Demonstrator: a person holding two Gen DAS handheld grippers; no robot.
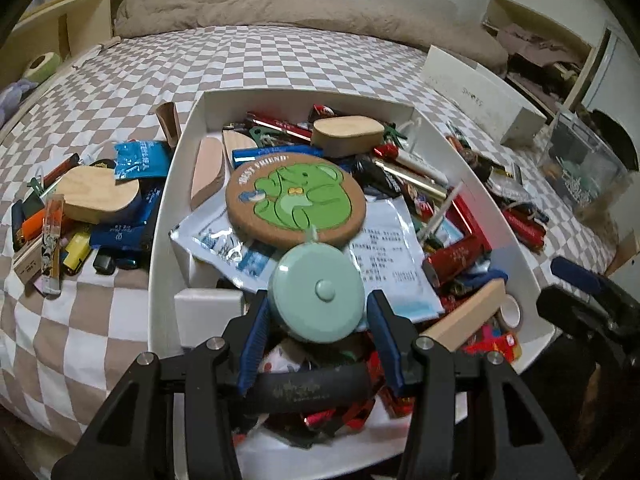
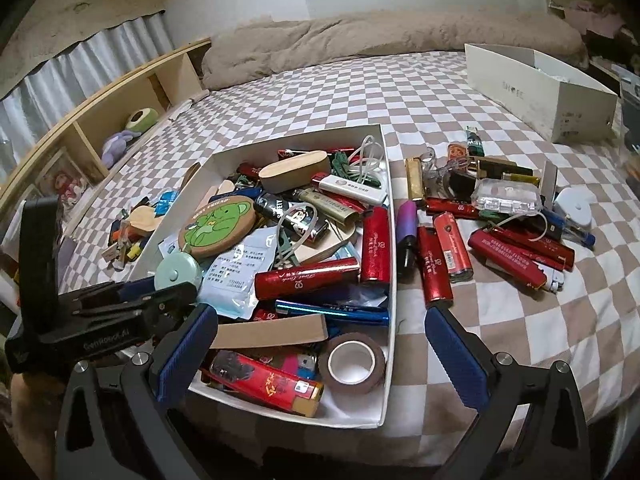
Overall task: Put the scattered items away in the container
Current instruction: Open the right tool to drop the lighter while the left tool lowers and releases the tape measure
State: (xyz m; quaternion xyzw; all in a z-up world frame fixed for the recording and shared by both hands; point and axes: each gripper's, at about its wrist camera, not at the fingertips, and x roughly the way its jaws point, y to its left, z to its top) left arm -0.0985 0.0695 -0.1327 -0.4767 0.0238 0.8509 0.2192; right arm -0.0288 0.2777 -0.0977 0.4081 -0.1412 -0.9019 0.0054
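In the left wrist view, my left gripper sits at lower centre of the frame, its blue pads pinching a mint-green round tape measure from both sides, directly above the white container. The container fills the centre of the frame and is heaped with lighters, packets and a round frog coaster just above the tape measure. A loose pile with a wooden oval block lies at left on the checkered bedsheet. In the right wrist view, my right gripper occupies the bottom of the frame with its fingers spread wide and nothing between them, hovering over the near end of the container, where a roll of brown tape lies. Red lighters lie scattered on the sheet at right of the container. The left gripper, with the tape measure, appears at lower left.
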